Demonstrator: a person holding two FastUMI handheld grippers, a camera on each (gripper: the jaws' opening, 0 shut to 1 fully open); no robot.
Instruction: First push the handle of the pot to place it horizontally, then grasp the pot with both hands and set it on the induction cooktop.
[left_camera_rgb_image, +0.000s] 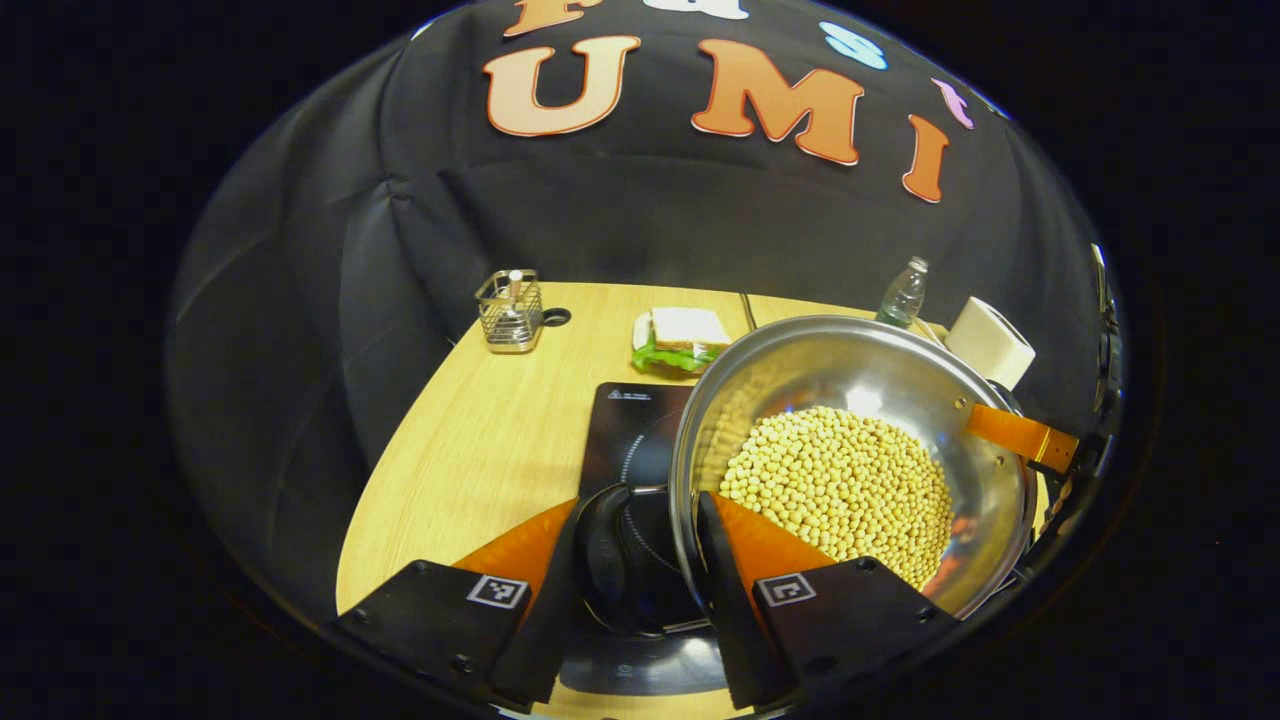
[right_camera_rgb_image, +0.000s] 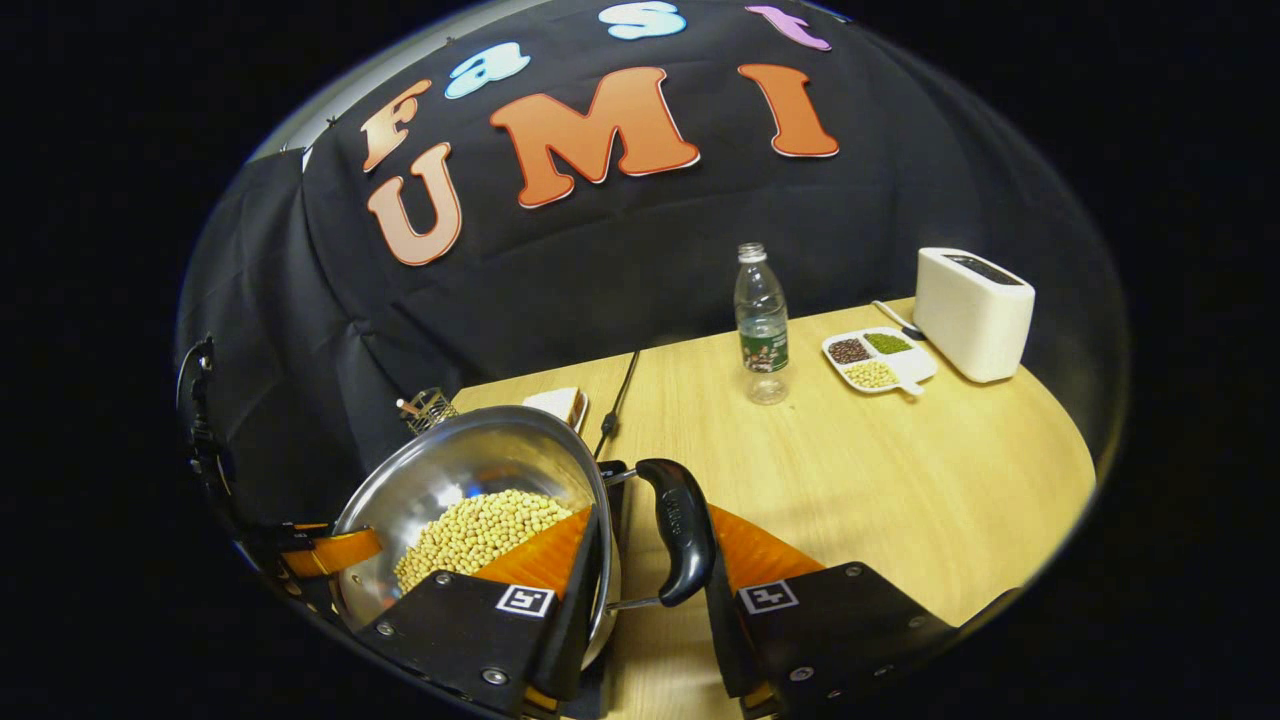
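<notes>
A steel pot holding yellow soybeans sits over the black induction cooktop; I cannot tell whether it rests on it. My left gripper straddles the pot's black side handle and its rim, with one finger inside the pot and one outside the handle, pressed together. My right gripper clamps the opposite black handle and the rim of the pot in the same way. The right gripper's far finger also shows across the pot.
On the wooden table stand a water bottle, a divided dish of beans and a white toaster. A wire holder and a sandwich on a green plate lie behind the cooktop. A cable runs back.
</notes>
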